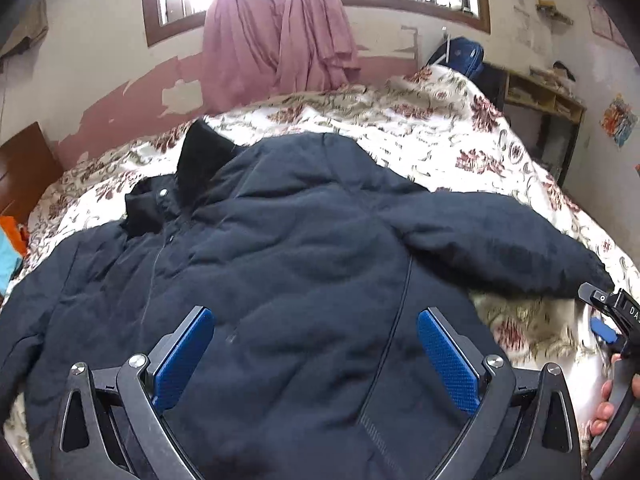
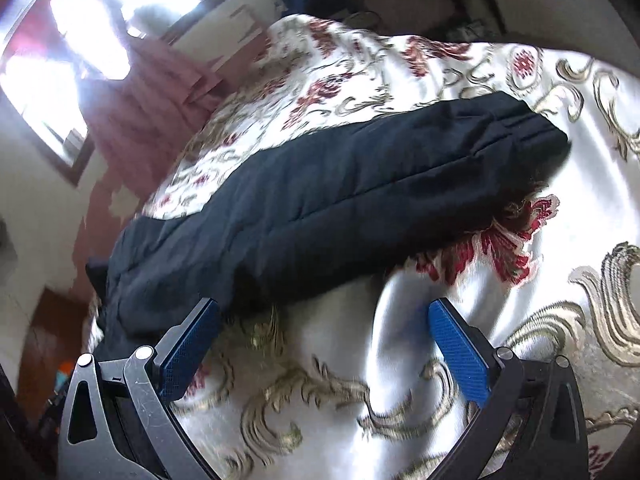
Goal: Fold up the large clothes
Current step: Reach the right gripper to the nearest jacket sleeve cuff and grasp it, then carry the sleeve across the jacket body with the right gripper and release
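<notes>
A large dark navy padded jacket (image 1: 280, 248) lies spread flat on the floral bedspread (image 1: 420, 132), collar (image 1: 200, 160) toward the far left, both sleeves stretched out. My left gripper (image 1: 316, 320) is open, hovering over the jacket's lower body, with nothing between its blue pads (image 1: 184, 356). My right gripper (image 2: 324, 312) is open over the bedspread (image 2: 440, 360), just short of the jacket's right sleeve (image 2: 340, 184), whose cuff (image 2: 532, 132) points to the right. The right gripper also shows at the right edge of the left wrist view (image 1: 612, 312).
Pink curtains (image 1: 276, 36) hang at the window behind the bed. A wooden shelf (image 1: 540, 96) and a blue bag (image 1: 464, 56) stand at the far right. A brown cabinet (image 1: 24, 164) and orange and teal items (image 1: 12, 240) sit at the left.
</notes>
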Motion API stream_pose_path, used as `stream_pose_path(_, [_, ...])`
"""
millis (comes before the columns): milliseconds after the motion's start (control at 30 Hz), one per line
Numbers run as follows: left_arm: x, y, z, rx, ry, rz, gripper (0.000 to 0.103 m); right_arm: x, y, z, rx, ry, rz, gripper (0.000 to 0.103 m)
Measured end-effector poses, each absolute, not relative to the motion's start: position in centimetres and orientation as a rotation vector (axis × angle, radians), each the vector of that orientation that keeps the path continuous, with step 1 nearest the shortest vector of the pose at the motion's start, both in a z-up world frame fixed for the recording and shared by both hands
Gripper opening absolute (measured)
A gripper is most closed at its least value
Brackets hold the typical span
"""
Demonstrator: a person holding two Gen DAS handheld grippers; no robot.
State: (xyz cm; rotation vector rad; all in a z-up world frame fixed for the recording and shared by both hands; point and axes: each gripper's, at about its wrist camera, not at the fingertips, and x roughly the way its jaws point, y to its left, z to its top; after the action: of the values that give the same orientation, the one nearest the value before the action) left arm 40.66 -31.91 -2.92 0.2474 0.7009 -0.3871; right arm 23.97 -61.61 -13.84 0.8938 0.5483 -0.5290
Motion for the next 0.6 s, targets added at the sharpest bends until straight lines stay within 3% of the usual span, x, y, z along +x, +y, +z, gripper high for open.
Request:
stream_pose_path(200, [42.3,-33.5,-5.9,0.281,0.76,-0.399,0.103,24.8,-63.8,-14.6,0.985,0.522,-0.629,0.102])
stream_pose_path(333, [42.5,-32.5,-7.7,0.226,0.795,-0.428,0.103,26.1,-64.1,-15.3,0.898,0.526,-0.667,0.099])
stream_pose_path(400, [42.3,-32.4,-8.0,0.223,0.783,-0.431,0.103,26.0,-64.4,-15.3,0.899,0.492,-0.693,0.084])
stream_pose_path(467, [42.0,-32.7,-8.3,0.235,0.768,-0.425,0.103,25.6,-65.5,-15.5,0.954,0.447,-0.708,0.055])
stream_pose_path(600, [42.0,-32.6,-8.5,0.221,0.76,-0.434,0.103,24.9,-68.4,-16.1,1.059,0.411,-0.729,0.023])
